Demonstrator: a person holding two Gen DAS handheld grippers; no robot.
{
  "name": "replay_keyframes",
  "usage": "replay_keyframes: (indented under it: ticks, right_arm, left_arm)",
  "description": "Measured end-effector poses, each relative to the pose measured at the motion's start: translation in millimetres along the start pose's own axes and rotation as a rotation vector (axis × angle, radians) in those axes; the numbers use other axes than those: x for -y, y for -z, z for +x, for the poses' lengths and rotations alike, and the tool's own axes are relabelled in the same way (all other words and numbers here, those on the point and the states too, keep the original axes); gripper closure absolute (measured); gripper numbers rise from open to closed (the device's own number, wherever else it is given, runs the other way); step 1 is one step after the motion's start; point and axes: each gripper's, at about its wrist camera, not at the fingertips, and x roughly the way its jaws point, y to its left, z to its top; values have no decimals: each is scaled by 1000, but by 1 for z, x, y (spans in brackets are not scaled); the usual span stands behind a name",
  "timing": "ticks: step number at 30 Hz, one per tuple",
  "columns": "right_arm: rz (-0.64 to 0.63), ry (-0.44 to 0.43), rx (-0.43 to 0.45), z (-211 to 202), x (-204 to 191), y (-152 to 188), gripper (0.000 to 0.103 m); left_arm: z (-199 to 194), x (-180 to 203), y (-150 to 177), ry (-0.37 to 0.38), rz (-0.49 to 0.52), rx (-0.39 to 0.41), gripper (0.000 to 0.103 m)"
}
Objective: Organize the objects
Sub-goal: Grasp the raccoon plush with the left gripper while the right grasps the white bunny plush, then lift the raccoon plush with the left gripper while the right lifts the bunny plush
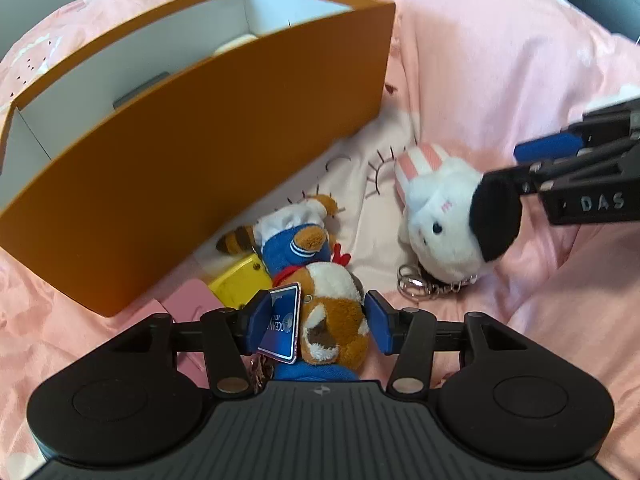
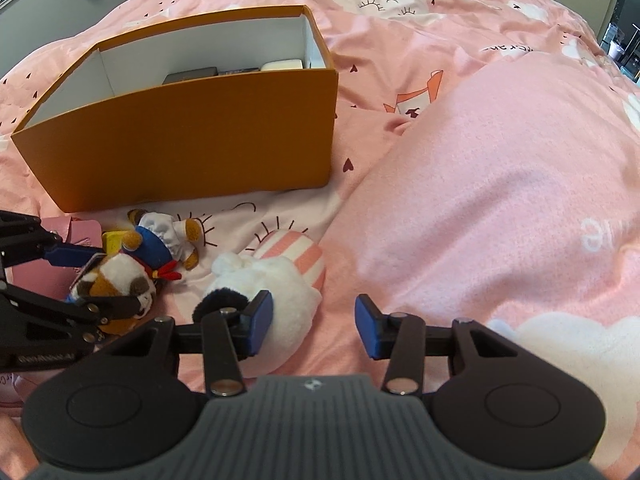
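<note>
On the pink bedding [image 2: 480,184], going from left to right, I see first the orange box [image 2: 192,136], standing open with some flat items already inside. Just in front of it lies the raccoon plush [image 1: 320,300] in blue clothes. My left gripper [image 1: 316,320] has its blue pads on both sides of the plush head and its paper tag [image 1: 282,322], so I judge it pinches the toy. To do this step well, I should lift straight up until the toy clears the box wall, then move over the opening. More to the right rests the white bunny plush [image 2: 276,292] with its keyring [image 1: 416,286]. My right gripper [image 2: 314,322] is spread wide, holding nothing, its left pad touching the bunny.
</note>
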Motion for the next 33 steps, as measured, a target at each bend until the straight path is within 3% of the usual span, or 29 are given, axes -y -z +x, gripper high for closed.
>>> replay_keyframes:
  ticks: [4, 13, 17, 20, 24, 26, 28, 33]
  right_arm:
    - [-1, 12, -5, 1, 3, 1, 56]
    - [50, -11, -16, 3, 12, 4, 57]
    - [65, -29, -11, 2, 13, 3, 57]
    - [79, -37, -1, -1, 14, 2, 58]
    - [125, -71, 44, -13, 15, -2, 58]
    - [125, -116, 50, -17, 11, -6, 51]
    - [97, -147, 33, -15, 3, -8, 40]
    - [65, -155, -66, 6, -10, -2, 42]
  left_arm:
    - [1, 5, 3, -24, -8, 1, 45]
    - [-33, -28, -1, 126, -316, 157, 57]
    - [-25, -24, -10, 250, -305, 147, 62]
    - [-19, -13, -11, 216, -279, 143, 62]
    - [-19, -20, -6, 241, -311, 134, 62]
    - [-18, -18, -4, 242, -319, 119, 62]
    - [-14, -16, -5, 233, -314, 99, 62]
    - [-10, -12, -4, 218, -290, 64, 61]
